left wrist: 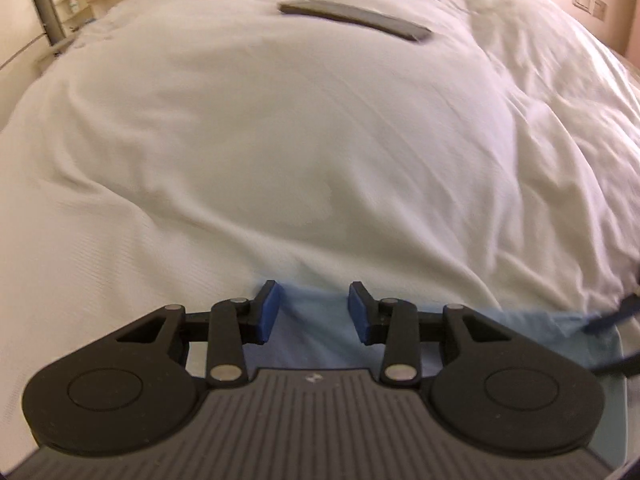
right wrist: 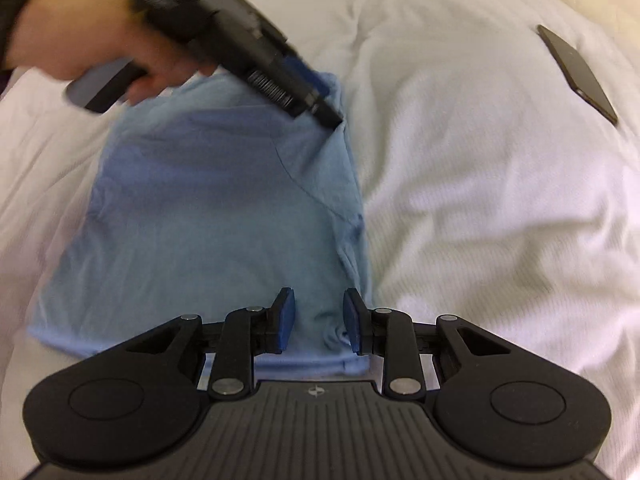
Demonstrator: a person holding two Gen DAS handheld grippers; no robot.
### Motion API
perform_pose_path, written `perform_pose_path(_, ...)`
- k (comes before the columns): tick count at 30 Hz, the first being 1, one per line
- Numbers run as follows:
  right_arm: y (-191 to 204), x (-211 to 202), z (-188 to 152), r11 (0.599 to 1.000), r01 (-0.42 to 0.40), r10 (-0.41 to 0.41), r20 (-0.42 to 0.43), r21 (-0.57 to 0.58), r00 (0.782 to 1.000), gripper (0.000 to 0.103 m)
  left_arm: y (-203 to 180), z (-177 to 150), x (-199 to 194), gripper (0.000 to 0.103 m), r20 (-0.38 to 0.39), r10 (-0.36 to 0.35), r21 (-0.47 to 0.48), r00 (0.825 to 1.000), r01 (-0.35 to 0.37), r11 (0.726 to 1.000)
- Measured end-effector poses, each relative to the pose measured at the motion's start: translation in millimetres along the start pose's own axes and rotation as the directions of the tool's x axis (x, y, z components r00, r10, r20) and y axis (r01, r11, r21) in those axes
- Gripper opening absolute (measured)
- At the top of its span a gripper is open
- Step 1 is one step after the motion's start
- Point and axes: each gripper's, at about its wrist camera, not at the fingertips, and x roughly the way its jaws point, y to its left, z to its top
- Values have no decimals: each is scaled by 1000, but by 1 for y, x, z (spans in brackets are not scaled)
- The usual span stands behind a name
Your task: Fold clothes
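Note:
A light blue T-shirt (right wrist: 208, 208) lies folded into a rectangle on the white duvet (right wrist: 480, 200). My right gripper (right wrist: 319, 318) stands over the shirt's near right corner. Its blue pads are apart, with wrinkled cloth between them and no visible pinch. A hand (right wrist: 100, 40) holds my left gripper (right wrist: 324, 108), blurred, with its tip at the shirt's far right corner. In the left wrist view the left gripper (left wrist: 313, 312) is open, and the T-shirt's (left wrist: 316, 332) edge lies between its pads. The right gripper's fingertip (left wrist: 624, 308) shows at the far right edge.
A dark flat slab like a phone (left wrist: 356, 20) rests on the duvet beyond the shirt; in the right wrist view the phone (right wrist: 576, 72) is at the upper right. Shelves and a grey pole (left wrist: 44, 4) stand past the bed's far left.

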Motion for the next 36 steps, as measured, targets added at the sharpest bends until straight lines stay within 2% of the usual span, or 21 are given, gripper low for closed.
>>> perform_pose_path(6, 6, -12, 17, 1000, -29, 29, 84, -5, 996, 30, 17, -4, -34, 32, 13, 40, -40, 999, -39, 998)
perform_pose_path(11, 17, 10, 35, 995, -62, 70, 114, -72, 991, 30, -7, -21, -23, 33, -77, 2, 51, 997, 2, 999)
perform_pose_path(13, 16, 27, 38, 994, -46, 54, 90, -96, 994, 30, -7, -24, -13, 34, -79, 17, 49, 997, -14, 999)
perform_pose_path(15, 9, 39, 33, 996, -3, 5, 30, -88, 1000, 29, -4, -26, -4, 37, -74, 37, 33, 997, -34, 999)
perform_pose_path(19, -12, 32, 8, 998, 28, -29, -10, -52, 1000, 30, 12, -19, 0, 38, -54, 75, -13, 996, -76, 997)
perform_pose_path(22, -22, 19, -7, 999, 34, -34, -42, -16, 999, 30, 16, -17, -10, 37, -49, 98, -18, 994, -99, 995)
perform_pose_path(26, -15, -3, -3, 999, 45, -45, -11, 0, 999, 30, 6, -25, -41, 37, -47, 136, 38, 990, -134, 990)
perform_pose_path(30, 9, -4, 17, 1000, -23, 23, 40, -13, 999, 30, -17, -47, -70, 37, -58, 153, 70, 986, -149, 986)
perform_pose_path(32, 20, 6, 22, 998, -58, 59, 32, -20, 998, 30, -30, -63, -79, 37, -76, 164, 88, 984, -157, 984)
perform_pose_path(36, 39, 27, 27, 993, -113, 113, -5, -32, 994, 30, -24, -92, -74, 37, -133, 204, 86, 970, -194, 977)
